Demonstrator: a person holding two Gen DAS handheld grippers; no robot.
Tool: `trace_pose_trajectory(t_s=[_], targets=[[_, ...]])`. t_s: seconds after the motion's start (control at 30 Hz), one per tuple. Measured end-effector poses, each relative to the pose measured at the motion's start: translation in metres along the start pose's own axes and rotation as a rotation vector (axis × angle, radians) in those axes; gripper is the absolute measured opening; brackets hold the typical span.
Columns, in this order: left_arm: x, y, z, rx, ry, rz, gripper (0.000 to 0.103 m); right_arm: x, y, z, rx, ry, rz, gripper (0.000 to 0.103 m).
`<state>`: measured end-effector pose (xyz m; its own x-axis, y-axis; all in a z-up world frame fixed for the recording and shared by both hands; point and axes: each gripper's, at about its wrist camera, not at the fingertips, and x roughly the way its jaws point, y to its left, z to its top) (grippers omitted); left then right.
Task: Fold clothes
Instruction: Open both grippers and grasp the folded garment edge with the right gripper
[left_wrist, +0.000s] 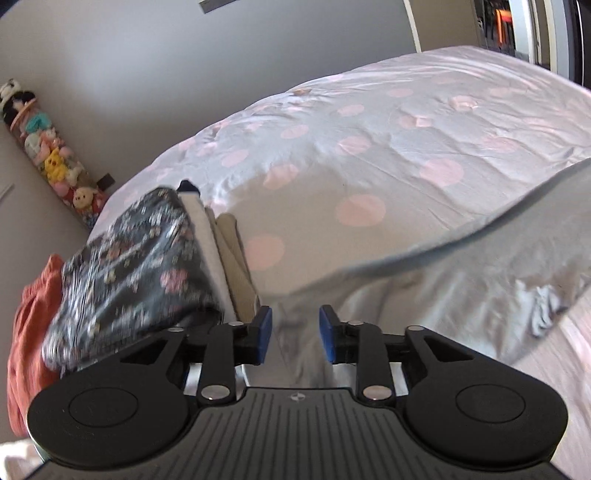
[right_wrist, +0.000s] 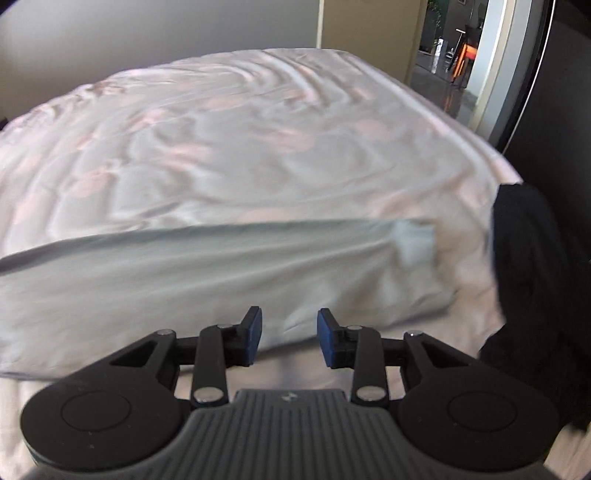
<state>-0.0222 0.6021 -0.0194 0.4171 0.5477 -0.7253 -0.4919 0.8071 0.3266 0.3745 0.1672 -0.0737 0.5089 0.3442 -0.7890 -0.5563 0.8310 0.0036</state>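
A pale grey garment (left_wrist: 461, 266) lies folded across the bed, its long folded edge running across the right wrist view (right_wrist: 221, 266). My left gripper (left_wrist: 295, 334) hovers over the garment's left end. Its blue pads stand apart with nothing pressed between them. My right gripper (right_wrist: 290, 338) is over the garment's near edge, also open and holding nothing. A small lighter patch (right_wrist: 413, 243) shows near the garment's right end.
A stack of folded clothes (left_wrist: 133, 266), dark floral on top with white and beige beside it, sits at the left. An orange garment (left_wrist: 33, 332) lies beyond it. A black garment (right_wrist: 528, 295) lies at the bed's right edge. The pink-dotted bed cover (left_wrist: 369, 147) stretches ahead.
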Motion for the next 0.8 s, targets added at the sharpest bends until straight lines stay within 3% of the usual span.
trace_pose_trajectory(t_s=[0.2,0.3,0.33,0.47,0.57,0.8], targets=[[-0.016,0.030,-0.047,-0.139,0.048,-0.022,0.030,-0.023,0.067,-0.044,0.162,0.065,0.194,0.036],[-0.016,0.042,-0.065,-0.174,0.055,-0.060,0.045,-0.028,0.106,-0.062,0.201,0.069,0.287,0.038],[-0.015,0.045,-0.069,-0.182,0.057,-0.070,0.045,-0.028,0.121,-0.068,0.196,0.074,0.308,0.038],[-0.004,0.047,-0.078,-0.202,0.051,-0.094,0.045,-0.027,0.178,-0.082,0.077,0.099,0.362,0.038],[0.009,0.045,-0.080,-0.195,0.058,-0.125,0.045,-0.033,0.213,-0.083,-0.059,0.052,0.389,0.038],[0.030,0.027,-0.091,-0.048,0.083,-0.184,0.045,-0.025,0.273,-0.088,-0.322,-0.042,0.382,0.038]])
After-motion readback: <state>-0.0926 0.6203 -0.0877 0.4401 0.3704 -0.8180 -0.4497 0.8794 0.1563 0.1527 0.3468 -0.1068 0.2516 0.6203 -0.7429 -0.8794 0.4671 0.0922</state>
